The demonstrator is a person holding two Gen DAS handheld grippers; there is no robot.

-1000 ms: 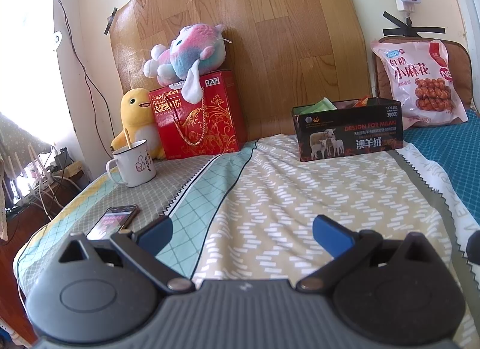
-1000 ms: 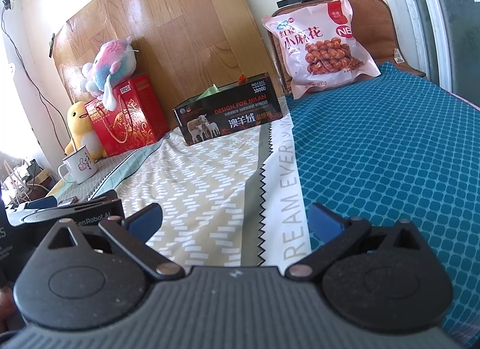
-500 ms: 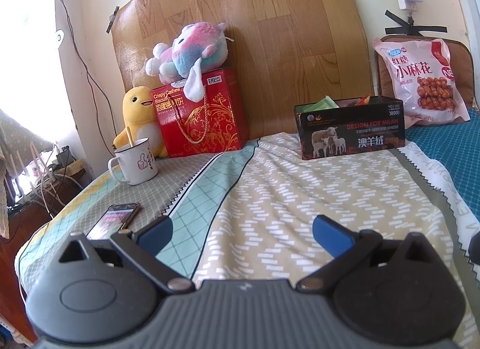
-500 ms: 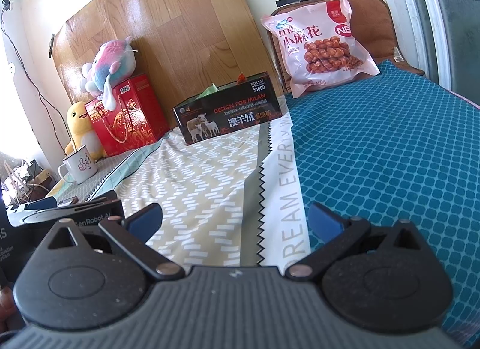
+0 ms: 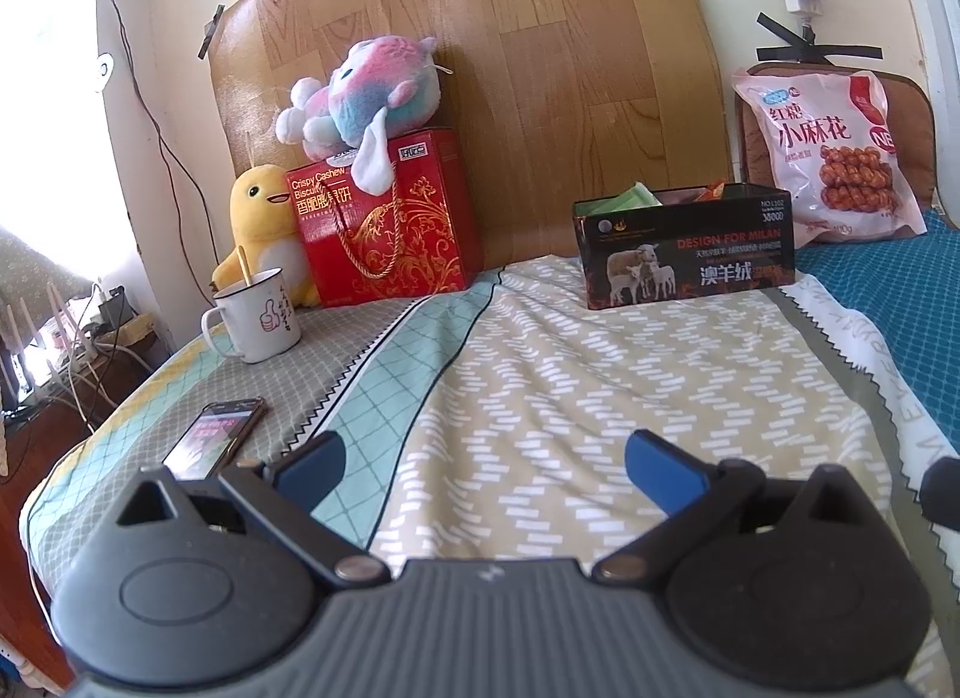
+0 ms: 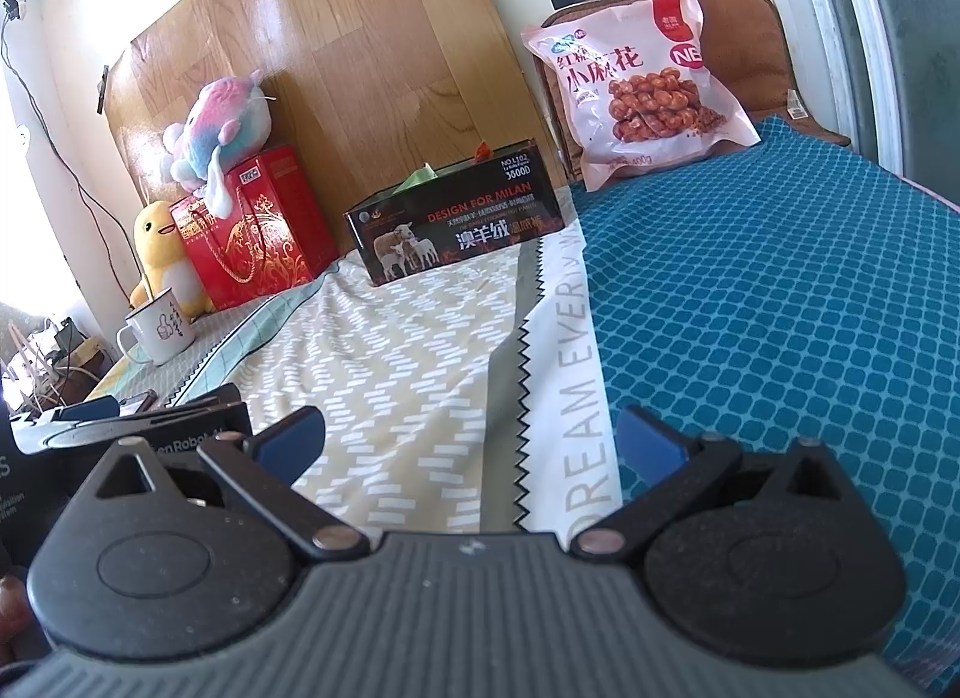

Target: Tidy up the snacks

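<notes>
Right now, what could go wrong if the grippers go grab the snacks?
The white mug with a stick in it stands near the table's edge; a sideways swing could tip it. The phone lies just ahead of the left gripper and could get bumped. The pink snack bag only leans upright, so it may topple.

Strong daylight floods in from the left, where the window area blows out to pure white in the left wrist view. The wooden board (image 5: 480, 68) behind the bed carries a pale sheen; in the right wrist view the glare spreads wide across it. Fisheye distortion bows the walls and the bedspread (image 5: 600, 386) toward the frame edges. Shadows are soft and short. Focus holds through mid-distance, print on the snack bag (image 6: 636, 86) legible, while corners smear and darken slightly.
</notes>
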